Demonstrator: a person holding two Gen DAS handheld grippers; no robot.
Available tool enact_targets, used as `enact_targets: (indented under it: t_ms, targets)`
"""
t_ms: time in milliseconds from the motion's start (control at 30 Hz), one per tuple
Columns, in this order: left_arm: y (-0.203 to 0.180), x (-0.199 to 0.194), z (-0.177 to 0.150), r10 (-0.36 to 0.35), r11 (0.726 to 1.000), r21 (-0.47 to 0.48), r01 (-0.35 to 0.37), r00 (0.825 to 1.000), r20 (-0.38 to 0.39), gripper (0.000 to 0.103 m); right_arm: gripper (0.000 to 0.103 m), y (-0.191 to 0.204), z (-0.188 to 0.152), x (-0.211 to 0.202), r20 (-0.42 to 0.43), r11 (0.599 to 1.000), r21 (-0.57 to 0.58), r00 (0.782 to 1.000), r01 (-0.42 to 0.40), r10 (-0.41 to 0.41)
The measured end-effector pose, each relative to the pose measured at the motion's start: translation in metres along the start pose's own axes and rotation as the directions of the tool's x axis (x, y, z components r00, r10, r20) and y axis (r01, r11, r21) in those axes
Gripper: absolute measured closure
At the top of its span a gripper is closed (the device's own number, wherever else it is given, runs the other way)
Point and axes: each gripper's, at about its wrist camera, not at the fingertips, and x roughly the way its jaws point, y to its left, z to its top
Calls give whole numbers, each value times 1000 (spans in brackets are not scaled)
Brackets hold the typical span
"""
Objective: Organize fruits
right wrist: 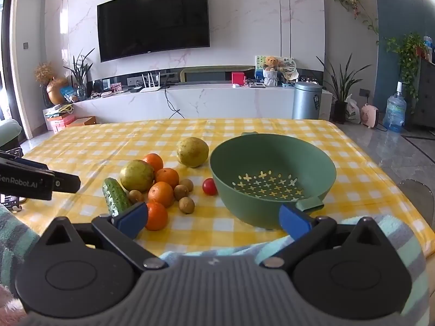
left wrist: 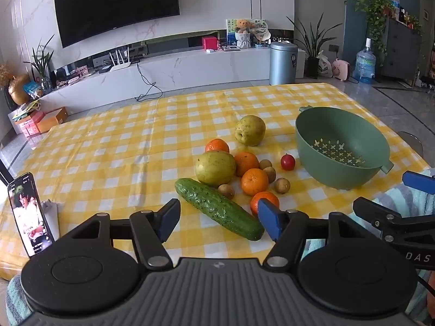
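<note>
A pile of fruit lies mid-table: a cucumber (left wrist: 218, 208), two yellow-green pears (left wrist: 215, 168) (left wrist: 250, 129), several oranges (left wrist: 254, 181), small brown kiwis (left wrist: 282, 185) and a red cherry tomato (left wrist: 287, 162). An empty green colander (left wrist: 339, 149) stands to the right of them. My left gripper (left wrist: 218, 221) hangs open over the near end of the cucumber, holding nothing. My right gripper (right wrist: 214, 221) is open and empty at the table's near edge, between the closest orange (right wrist: 156, 216) and the colander (right wrist: 272, 179). Cucumber (right wrist: 115, 197) and tomato (right wrist: 209, 186) show there too.
A phone (left wrist: 30, 214) stands propped at the table's left near corner. The yellow checked tablecloth (left wrist: 122, 149) covers the table, bare to the left and behind the fruit. A striped towel (right wrist: 217, 250) lies under my right gripper. Beyond are a TV wall, cabinet and bin.
</note>
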Motion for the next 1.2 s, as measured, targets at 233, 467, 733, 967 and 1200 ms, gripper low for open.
enact_targets:
  t_ms: [233,467,733,967,1200]
  targets:
    - [-4,-1,-1,1,1000,-3,-1,1000,-17,29,4,4,1,-1,10,1000,-2,1000,-6,6]
    - [-1,-1,1,-20,1000,-11,20,1000,-10,29,4,-3,1,4,-19,1000,21,1000,2,-2]
    - [2,-1,0,-32,999,-8,32,999,-11,29,4,-3,0,8,-36,1000,30,999,3,-1]
    - [2,-1,0,-30,1000,-7,30,999,-12,29,4,-2,0,13,-49,1000,27,999,7,-6]
    - [2,-1,0,-31,999,-8,31,999,-11,29,4,-2,-1,15,-57,1000,25,998,9,-7]
